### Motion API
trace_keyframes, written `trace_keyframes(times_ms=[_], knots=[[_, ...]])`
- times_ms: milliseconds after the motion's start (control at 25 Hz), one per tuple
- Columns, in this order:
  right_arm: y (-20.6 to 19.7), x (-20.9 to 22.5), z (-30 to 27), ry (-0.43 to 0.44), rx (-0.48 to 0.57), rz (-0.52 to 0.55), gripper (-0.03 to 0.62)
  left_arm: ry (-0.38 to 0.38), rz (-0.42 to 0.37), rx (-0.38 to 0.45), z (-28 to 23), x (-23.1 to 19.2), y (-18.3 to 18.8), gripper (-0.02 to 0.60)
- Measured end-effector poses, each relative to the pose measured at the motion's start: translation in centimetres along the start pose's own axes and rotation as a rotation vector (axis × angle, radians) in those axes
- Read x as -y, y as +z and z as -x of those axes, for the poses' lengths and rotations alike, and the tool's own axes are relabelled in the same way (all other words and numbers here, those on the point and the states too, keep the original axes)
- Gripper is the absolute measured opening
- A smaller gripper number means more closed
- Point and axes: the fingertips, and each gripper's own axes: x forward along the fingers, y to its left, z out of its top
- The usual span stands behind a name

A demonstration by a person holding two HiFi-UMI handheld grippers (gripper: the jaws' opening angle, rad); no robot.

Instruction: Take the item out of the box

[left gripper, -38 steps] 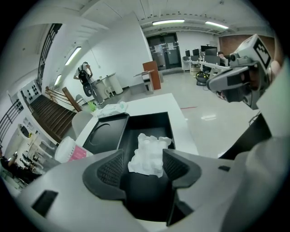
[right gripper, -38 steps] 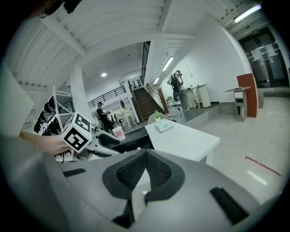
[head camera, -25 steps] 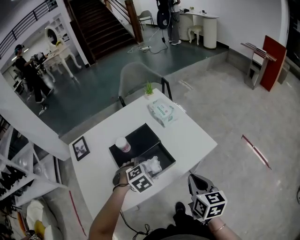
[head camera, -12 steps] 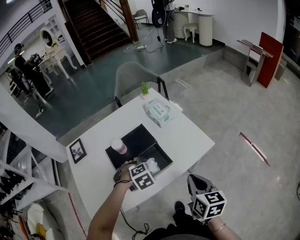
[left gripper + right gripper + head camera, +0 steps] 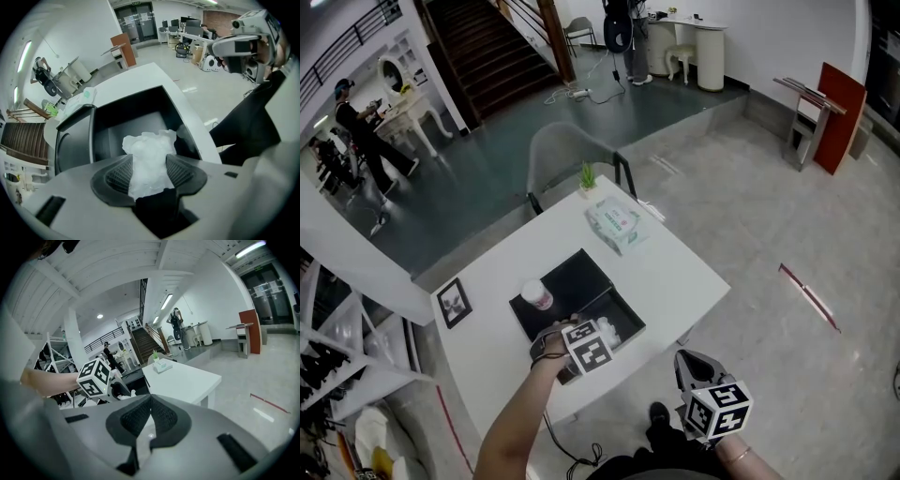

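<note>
the left gripper (image 5: pixel 149 172) reaches into the black box (image 5: pixel 625 307) on the tabletop (image 5: pixel 675 272), its jaws closing around the crumpled white item (image 5: pixel 150 147) inside. a cup (image 5: pixel 536 294) stands on the lid (image 5: pixel 577 274) just behind. a picture frame (image 5: pixel 452 302), a tissue pack (image 5: pixel 614 223) and a small plant (image 5: pixel 588 176) lie apart. the right gripper (image 5: pixel 149 417) hangs off the tabletop, jaws together, empty.

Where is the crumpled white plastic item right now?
In the left gripper view the crumpled white plastic item sits inside the open black box on the white table, between the left tongs, whose jaws are closing around it.
</note>
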Motion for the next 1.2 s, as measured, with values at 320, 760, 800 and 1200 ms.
trace_keyframes(times_ms=[320,760,800,1200], knots=[[-0.2,-0.1,-0.6,0.012,-0.015,-0.004,0.0,-0.079,0.054,0.016,-0.5,0.6,0.0,0.166],[-0.5,-1.3,-1.0,0.052,-0.034,0.01,0.0,0.011,0.187,0.151,0.0,0.4,-0.2,0.129],[-0.5,-1.3,-0.9,0.052,-0.035,0.011,0.0,0.02,0.196,0.157,0.1,0.4,-0.2,0.126],[-0.7,-1.6,-0.2,0.058,-0.035,0.015,0.0,0.115,0.299,0.2,1.4,-0.1,-0.1,0.098]])
